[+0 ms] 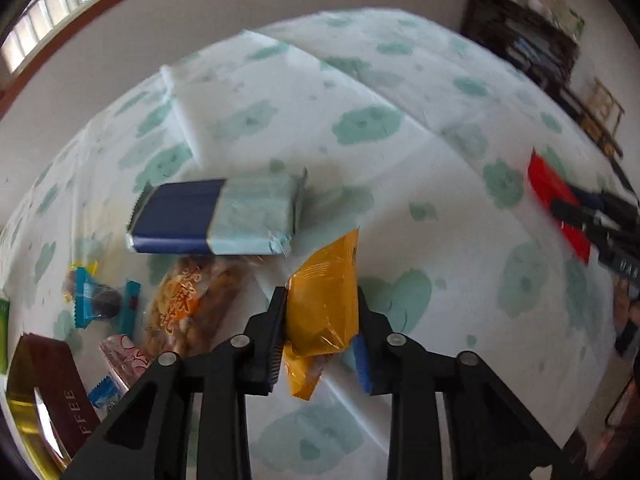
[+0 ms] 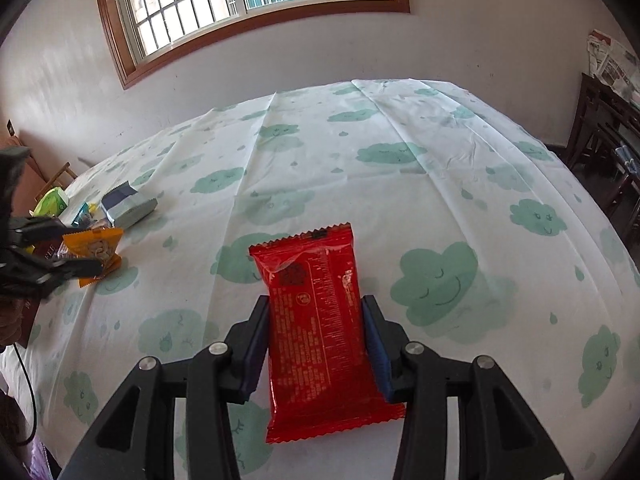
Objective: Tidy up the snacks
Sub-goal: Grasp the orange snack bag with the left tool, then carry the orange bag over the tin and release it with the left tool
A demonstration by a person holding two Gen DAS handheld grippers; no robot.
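An orange snack packet (image 1: 326,276) stands upright between the fingers of my left gripper (image 1: 320,320), which is shut on it just above the cloud-print tablecloth (image 1: 440,208). In the right wrist view the same orange packet (image 2: 96,246) shows at the far left in that left gripper (image 2: 86,266). A red snack packet (image 2: 316,320) lies lengthwise in my right gripper (image 2: 316,304), whose blue pads press both its long edges. From the left wrist view the red packet (image 1: 548,188) and the right gripper (image 1: 580,216) appear blurred at the right edge.
A blue and pale snack pack (image 1: 216,216) lies beyond the orange packet. Left of it is a pile: a clear packet of brown snacks (image 1: 192,304), blue wrapped candies (image 1: 96,300), a brown coffee box (image 1: 52,384). A green box (image 2: 52,200) sits far left. Dark wooden furniture (image 2: 608,152) stands right.
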